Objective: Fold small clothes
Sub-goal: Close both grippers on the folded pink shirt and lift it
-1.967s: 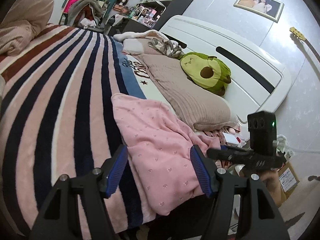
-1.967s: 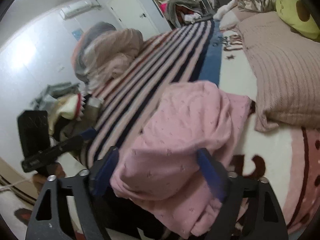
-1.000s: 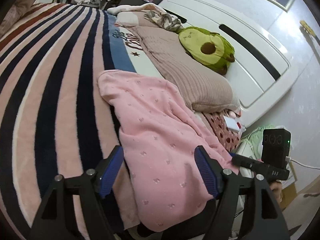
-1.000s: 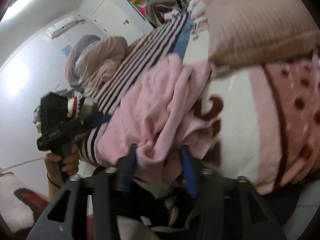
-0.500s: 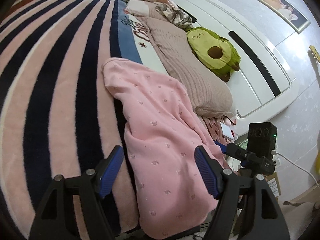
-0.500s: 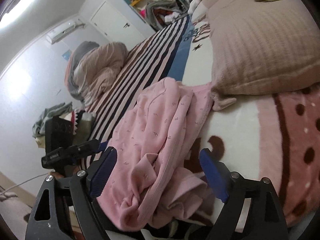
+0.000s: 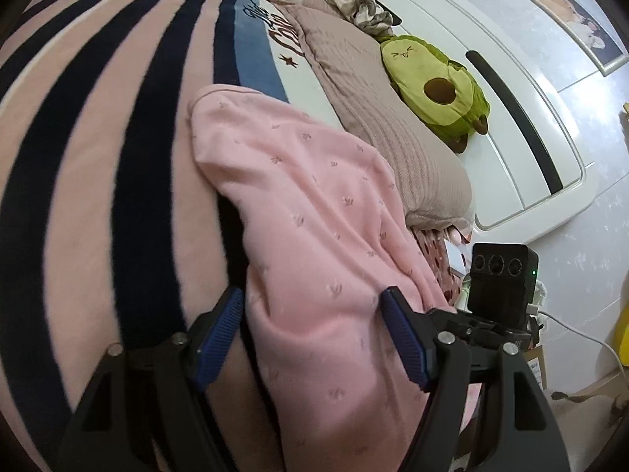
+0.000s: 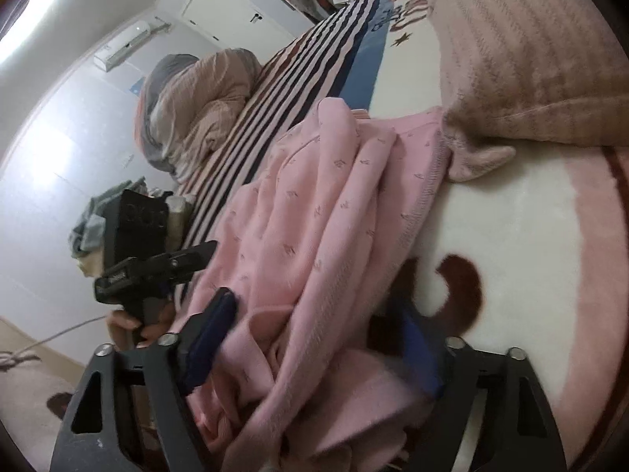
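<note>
A pink garment (image 7: 310, 216) with a small print lies rumpled on the striped bed blanket (image 7: 98, 149), its lower part hanging over the bed's near edge. My left gripper (image 7: 314, 334) is open, its blue pads either side of the garment's lower part. In the right wrist view the same garment (image 8: 314, 228) lies in folds. My right gripper (image 8: 318, 342) is open and straddles its bunched lower end. The right gripper also shows in the left wrist view (image 7: 495, 314), and the left one in the right wrist view (image 8: 157, 263).
A beige pillow (image 7: 377, 118) lies beside the garment with a green avocado plush (image 7: 432, 78) on it. The white headboard (image 7: 511, 126) stands behind. A rolled duvet (image 8: 196, 106) lies far across the bed. Cables and boxes lie on the floor (image 7: 570, 334).
Both grippers have moved closer over the garment's lower end. The right gripper, which closed on the cloth a second ago, stays open and now straddles the bunched fabric.
</note>
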Motion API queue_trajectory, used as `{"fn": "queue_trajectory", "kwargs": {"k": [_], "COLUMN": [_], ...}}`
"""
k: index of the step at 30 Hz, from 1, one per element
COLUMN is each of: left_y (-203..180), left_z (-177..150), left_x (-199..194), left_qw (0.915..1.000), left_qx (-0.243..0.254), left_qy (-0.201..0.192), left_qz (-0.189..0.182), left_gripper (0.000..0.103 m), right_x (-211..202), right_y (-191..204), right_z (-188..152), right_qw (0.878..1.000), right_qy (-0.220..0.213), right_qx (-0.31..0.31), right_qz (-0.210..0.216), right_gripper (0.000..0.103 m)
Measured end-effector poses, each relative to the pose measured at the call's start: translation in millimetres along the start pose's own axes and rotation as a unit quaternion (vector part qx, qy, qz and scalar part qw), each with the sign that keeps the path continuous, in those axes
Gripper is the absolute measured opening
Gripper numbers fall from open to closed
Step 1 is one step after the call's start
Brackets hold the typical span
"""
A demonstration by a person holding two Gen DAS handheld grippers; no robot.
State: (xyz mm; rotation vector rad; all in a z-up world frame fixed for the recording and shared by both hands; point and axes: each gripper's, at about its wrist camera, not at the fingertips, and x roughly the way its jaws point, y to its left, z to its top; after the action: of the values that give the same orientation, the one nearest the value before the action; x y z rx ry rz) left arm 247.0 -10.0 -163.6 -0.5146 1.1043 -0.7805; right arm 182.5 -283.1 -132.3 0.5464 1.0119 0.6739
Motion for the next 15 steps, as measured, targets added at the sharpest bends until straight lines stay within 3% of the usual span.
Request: {"fn": "queue_trajectory", "kwargs": {"k": [4, 7, 15], "left_y": [-1, -6, -32], "left_z": [3, 3, 8], "left_x": [12, 14, -14], "left_qw": [0.9999, 0.9995, 0.9977], "left_qx": [0.002, 0.017, 0.059], "left_qy": [0.014, 0.014, -0.02], "left_qz": [0.007, 0.022, 0.026], "left_gripper": [0.029, 0.02, 0.016], "right_x": [17, 23, 13], "right_y": [2, 4, 23], "right_z": [5, 7, 14], "right_qw": [1.0, 1.0, 0.999], "right_qy": [0.014, 0.016, -0.004], "right_qx": [-0.002, -0.008, -0.04], "right_qz": [0.018, 0.017, 0.036], "right_gripper": [0.048, 0.033, 0.027]}}
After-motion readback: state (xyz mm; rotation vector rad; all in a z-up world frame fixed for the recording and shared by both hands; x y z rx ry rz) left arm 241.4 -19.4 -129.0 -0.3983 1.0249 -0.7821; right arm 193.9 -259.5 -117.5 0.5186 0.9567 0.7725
